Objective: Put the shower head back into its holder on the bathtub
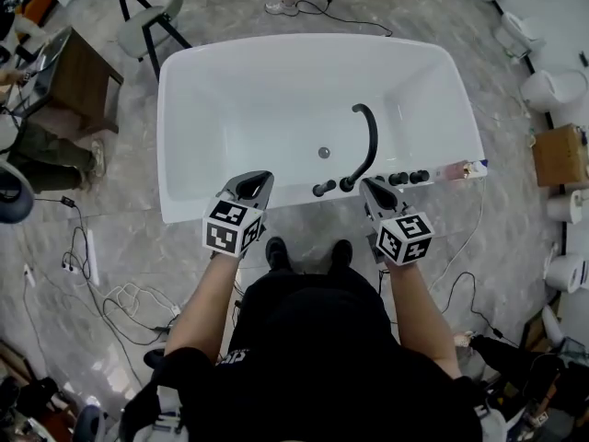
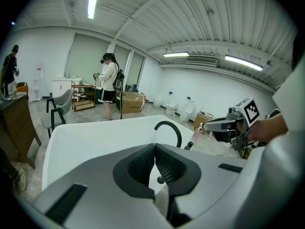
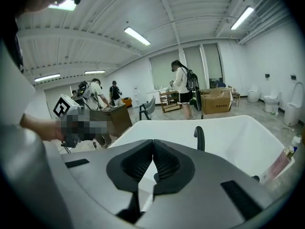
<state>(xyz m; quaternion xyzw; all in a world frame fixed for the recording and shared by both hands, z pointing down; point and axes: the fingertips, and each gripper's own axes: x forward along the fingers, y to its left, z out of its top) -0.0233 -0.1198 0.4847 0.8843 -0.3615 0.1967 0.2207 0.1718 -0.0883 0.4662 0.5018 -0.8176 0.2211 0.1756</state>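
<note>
Bathtub [image 1: 168,155], white and glossy, seen from above; on its near rim, just left of the black arched spout [image 1: 371,136], sits a small black piece, probably the shower head [image 1: 323,189], seemingly already in its holder; likely hard, smooth, slippery and light, best gripped round its slim handle; left tool [image 2: 155,146] and right tool [image 3: 153,142] hover near that rim, each pinched together, holding nothing.

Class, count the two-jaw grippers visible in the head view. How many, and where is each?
2. The left gripper is over the bathtub's near rim, left of the black spout; the right gripper is just right of the spout's base. None seems hidden.
</note>
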